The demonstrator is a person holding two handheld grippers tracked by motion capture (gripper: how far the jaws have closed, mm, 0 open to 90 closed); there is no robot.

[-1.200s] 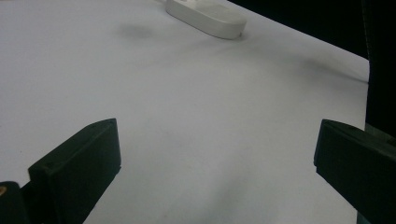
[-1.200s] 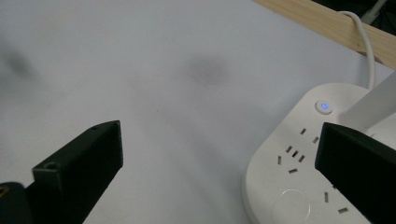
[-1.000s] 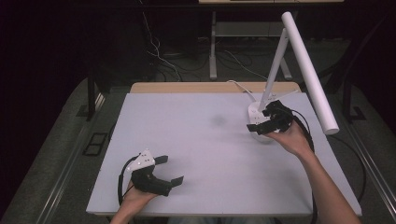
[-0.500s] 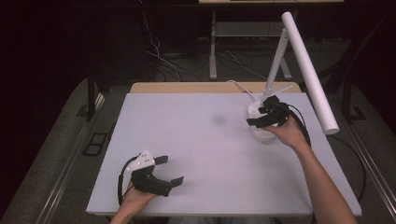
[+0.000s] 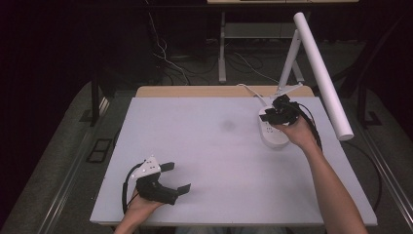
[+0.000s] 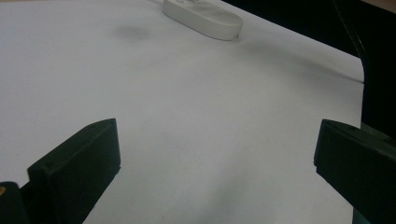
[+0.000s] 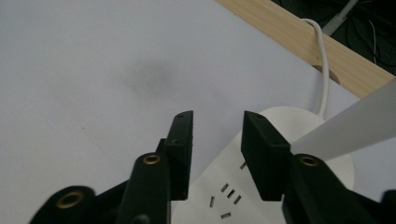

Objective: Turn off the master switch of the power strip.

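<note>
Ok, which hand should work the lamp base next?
Right, probably. The right gripper hangs directly over the lamp base, its jaws having just been closing with nothing between them. The left gripper rests at the table's near edge, jaws wide, far from the base.

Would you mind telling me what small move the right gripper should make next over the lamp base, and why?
Probably lower it a little. The right gripper, whose jaws have just been closing, hangs over the white lamp base with nothing between them. The small markings on the base lie just beneath, seemingly its controls.
</note>
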